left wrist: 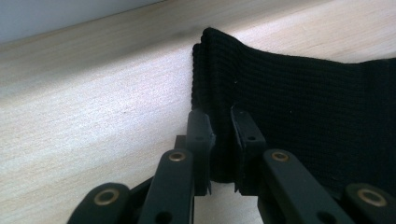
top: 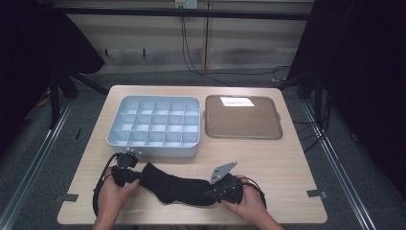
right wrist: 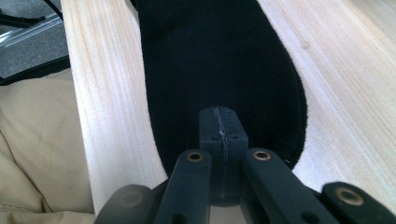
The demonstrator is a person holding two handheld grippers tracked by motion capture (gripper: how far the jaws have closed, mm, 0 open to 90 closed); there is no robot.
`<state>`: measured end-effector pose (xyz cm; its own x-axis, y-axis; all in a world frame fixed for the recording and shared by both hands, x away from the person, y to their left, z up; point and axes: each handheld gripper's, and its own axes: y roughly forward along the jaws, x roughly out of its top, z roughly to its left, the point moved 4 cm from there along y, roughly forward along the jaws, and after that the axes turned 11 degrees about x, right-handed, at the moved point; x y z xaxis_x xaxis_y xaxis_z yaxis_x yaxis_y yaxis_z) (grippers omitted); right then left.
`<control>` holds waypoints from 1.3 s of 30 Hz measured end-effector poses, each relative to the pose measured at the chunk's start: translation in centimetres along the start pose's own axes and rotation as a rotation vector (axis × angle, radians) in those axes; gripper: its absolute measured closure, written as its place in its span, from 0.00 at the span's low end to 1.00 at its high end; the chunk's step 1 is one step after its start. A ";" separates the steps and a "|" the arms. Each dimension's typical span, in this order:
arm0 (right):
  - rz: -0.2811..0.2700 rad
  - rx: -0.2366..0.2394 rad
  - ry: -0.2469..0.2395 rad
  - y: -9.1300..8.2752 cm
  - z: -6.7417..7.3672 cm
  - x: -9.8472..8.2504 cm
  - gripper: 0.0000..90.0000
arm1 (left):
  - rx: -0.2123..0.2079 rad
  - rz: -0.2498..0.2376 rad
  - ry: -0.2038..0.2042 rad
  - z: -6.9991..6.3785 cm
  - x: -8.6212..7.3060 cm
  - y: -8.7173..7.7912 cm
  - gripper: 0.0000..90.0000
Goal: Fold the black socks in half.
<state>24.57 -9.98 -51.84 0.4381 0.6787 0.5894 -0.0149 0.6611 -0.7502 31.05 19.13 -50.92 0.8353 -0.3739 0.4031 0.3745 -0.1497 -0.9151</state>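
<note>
— What sort of place did I have on screen?

— A recording lab, I judged. Black curtains [top: 368, 72] hung at both sides of the frame, and a dark rail [top: 191, 12] crossed the top with cables [top: 191, 52] dropping from it.

— Anything else?

— Metal floor tracks [top: 33, 158] ran along the lower left and right, and tape marks [top: 69, 197] sat on the table [top: 282, 158].

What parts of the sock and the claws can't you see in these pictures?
- Sock ends: in the high view, the left claw and right claw cover them.
- Sock toe tip: in the right gripper view, hidden under the claw's shut tips; whether cloth is pinched can't be told.
- Rest of the sock: cut off by the right edge of the left gripper view.
- Organizer box cells: near wall hides the front row's floor.
</note>
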 end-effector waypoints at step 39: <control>0.008 0.020 0.005 0.2 0.1 0.3 1.00 | -0.128 -0.065 0.059 -1.9 2.7 -5.4 0.89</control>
<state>24.64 -9.63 -51.82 0.4421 0.6824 0.5821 -0.0361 0.6620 -0.7487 30.51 17.22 -44.96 0.7846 -0.4118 0.4634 0.3694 -0.2898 -0.8829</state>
